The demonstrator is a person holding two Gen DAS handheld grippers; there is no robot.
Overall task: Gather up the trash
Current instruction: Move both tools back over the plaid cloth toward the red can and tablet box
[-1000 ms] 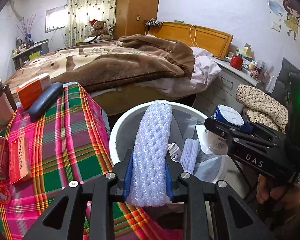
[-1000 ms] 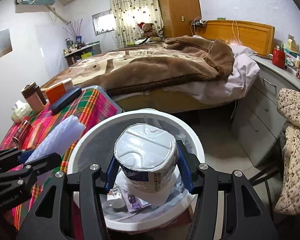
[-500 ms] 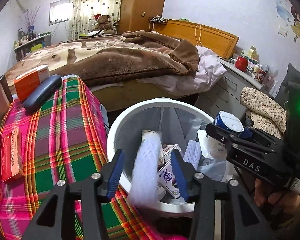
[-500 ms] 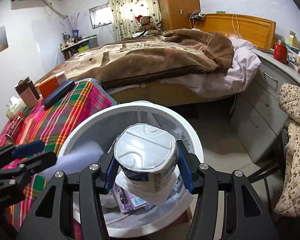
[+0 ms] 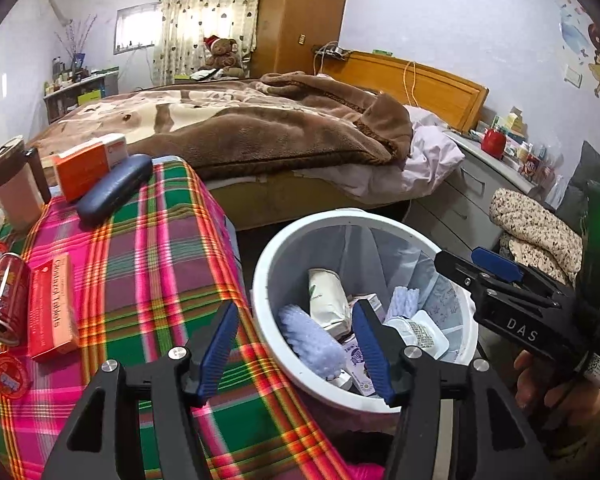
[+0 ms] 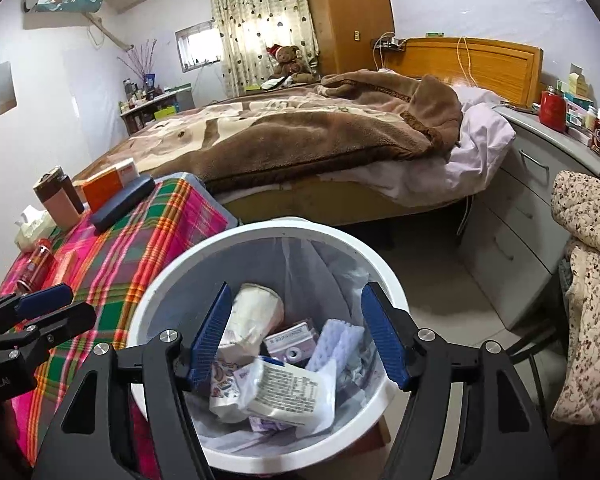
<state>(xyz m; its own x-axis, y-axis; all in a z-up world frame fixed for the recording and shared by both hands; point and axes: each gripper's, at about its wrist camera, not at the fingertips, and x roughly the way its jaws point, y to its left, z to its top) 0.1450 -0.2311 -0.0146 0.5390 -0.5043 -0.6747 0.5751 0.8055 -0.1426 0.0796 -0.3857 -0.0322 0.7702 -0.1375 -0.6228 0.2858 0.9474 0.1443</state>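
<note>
bedroom clutter fills my feeds: a bed under a brown blanket (image 6: 300,136) far back, a plaid-covered table (image 5: 148,264) to the left, and a white trash bin (image 6: 180,272) on the floor just right of it. i hold my right gripper (image 6: 296,334) directly over the bin, its blue pads spread wide with nothing between them. my left gripper (image 5: 294,348) hangs over the bin's near left rim and the table edge, pads likewise apart and empty.

the bin is lined with a clear bag and holds the trash: a white foam net sleeve (image 5: 310,342) lying at the near left, a crumpled white paper cup (image 6: 254,316) toward the far side, a purple carton (image 6: 294,340), a second piece of foam netting (image 6: 336,340), and a white plastic tub (image 6: 288,392) on its side, printed label up, resting on top of the pile.

on the table i see a red can (image 5: 4,296) lying down, a box of tablets (image 5: 52,304) touching it, a dark glasses case (image 5: 114,188), an orange box (image 5: 88,164) and a brown tumbler (image 5: 12,180).
</note>
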